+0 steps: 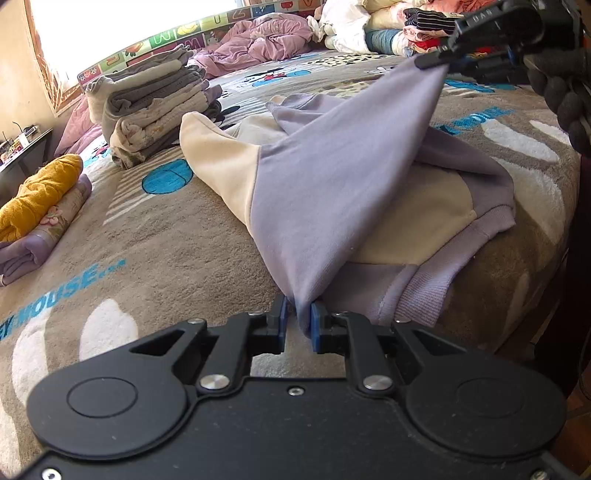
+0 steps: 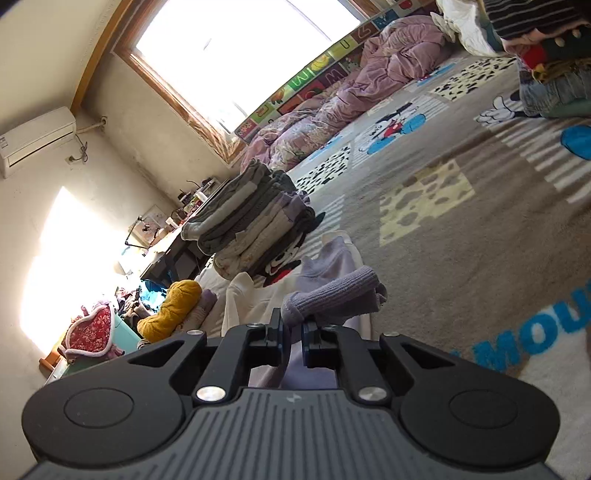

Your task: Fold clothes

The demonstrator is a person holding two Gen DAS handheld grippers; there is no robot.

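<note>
"MOUSE..." in blue on the blanket (image 1: 166,229), letters W, U, Z on the play mat (image 1: 192,35)

Matte black left gripper (image 1: 298,321), blue pads (image 1: 316,325) lining both fingertips. Two round raised discs on the wide black body, silver rivets at the linkage pivots, small screws dotting the plate. Same build on the right gripper (image 2: 291,326): black linkages, blue pads, silver rivets, but with a ribbed grey plate carrying a tiny pale mark. Seen from the left camera, white lettering on the right gripper's black housing, and a dark knitted glove (image 1: 561,92) beside it.
</note>
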